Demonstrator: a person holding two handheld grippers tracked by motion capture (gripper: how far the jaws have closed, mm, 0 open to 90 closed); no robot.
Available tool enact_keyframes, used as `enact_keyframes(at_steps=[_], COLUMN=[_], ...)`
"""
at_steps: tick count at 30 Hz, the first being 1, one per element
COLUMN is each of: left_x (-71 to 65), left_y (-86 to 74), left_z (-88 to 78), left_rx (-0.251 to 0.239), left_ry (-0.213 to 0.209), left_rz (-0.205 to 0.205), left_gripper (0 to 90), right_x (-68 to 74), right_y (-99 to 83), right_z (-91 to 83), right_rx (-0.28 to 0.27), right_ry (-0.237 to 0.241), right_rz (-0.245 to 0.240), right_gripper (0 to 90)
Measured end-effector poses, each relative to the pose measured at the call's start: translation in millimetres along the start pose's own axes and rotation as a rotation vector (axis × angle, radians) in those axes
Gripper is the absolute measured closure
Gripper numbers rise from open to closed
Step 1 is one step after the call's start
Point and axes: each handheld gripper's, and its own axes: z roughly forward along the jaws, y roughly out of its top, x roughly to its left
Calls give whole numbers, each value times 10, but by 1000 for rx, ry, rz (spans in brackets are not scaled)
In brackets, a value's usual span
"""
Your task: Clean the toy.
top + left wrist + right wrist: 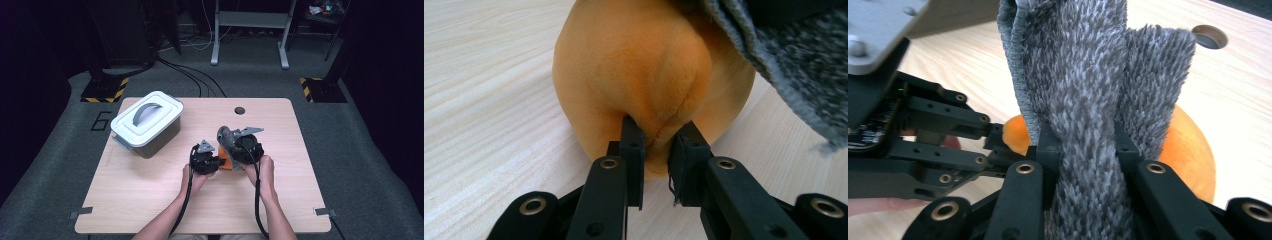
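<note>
An orange plush ball [225, 162] lies on the table's middle. My left gripper [217, 161] is beside it on the left, and in the left gripper view its jaws [656, 135] pinch a fold of the orange plush [639, 65]. My right gripper [233, 145] is shut on a grey fuzzy cloth [224, 135], which it holds above the ball. In the right gripper view the cloth [1083, 65] stands up between the jaws [1083, 137], with the orange plush [1188, 145] under it and the left gripper [998, 145] at the left. The cloth's edge [794, 65] hangs at the upper right of the left gripper view.
A grey box with a white lid and handle [147, 122] stands at the table's back left. A round hole [240, 110] sits near the far edge of the wooden table [150, 200]. Cables trail from both grippers toward the person.
</note>
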Motion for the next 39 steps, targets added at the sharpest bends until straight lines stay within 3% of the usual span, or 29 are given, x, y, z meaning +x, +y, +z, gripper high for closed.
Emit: enact_keyframes(at_steps=[5, 7, 11, 12, 17, 22, 29, 32, 37, 39], left_x=[-19, -9, -15, -5, -13, -17, -15, -5, -3, 5], left_y=[-4, -3, -5, -2, 0, 2, 1, -1, -4, -3], left_z=[10, 5, 8, 9, 8, 14, 15, 14, 8, 9], left_rx=[-11, -2, -4, -3, 2, -3, -3, -6, -2, -4], left_ry=[-8, -3, -6, -5, -3, -1, -5, -6, -12, -13], left_rz=[-19, -1, -10, 7, 11, 14, 10, 9, -9, -4], left_gripper=[779, 779, 779, 779, 779, 779, 779, 779, 778, 777], right_x=[-113, -192, -374, -423, -646, -774, -907, -944, -992, -995], right_y=[-45, -78, -170, -196, -332, -411, -531, -598, -736, -728], right_z=[-66, -95, -111, -104, -31, 43, 188, 292, 501, 474], right_rx=[-8, -14, -10, -8, 20, 40, 85, 133, 191, 197], right_ry=[-29, -47, -75, -75, -89, -99, -104, -110, -87, -81], right_rz=[27, 39, 94, 111, 182, 213, 271, 305, 317, 330], right_gripper=[735, 735, 733, 733, 733, 733, 733, 733, 733, 733])
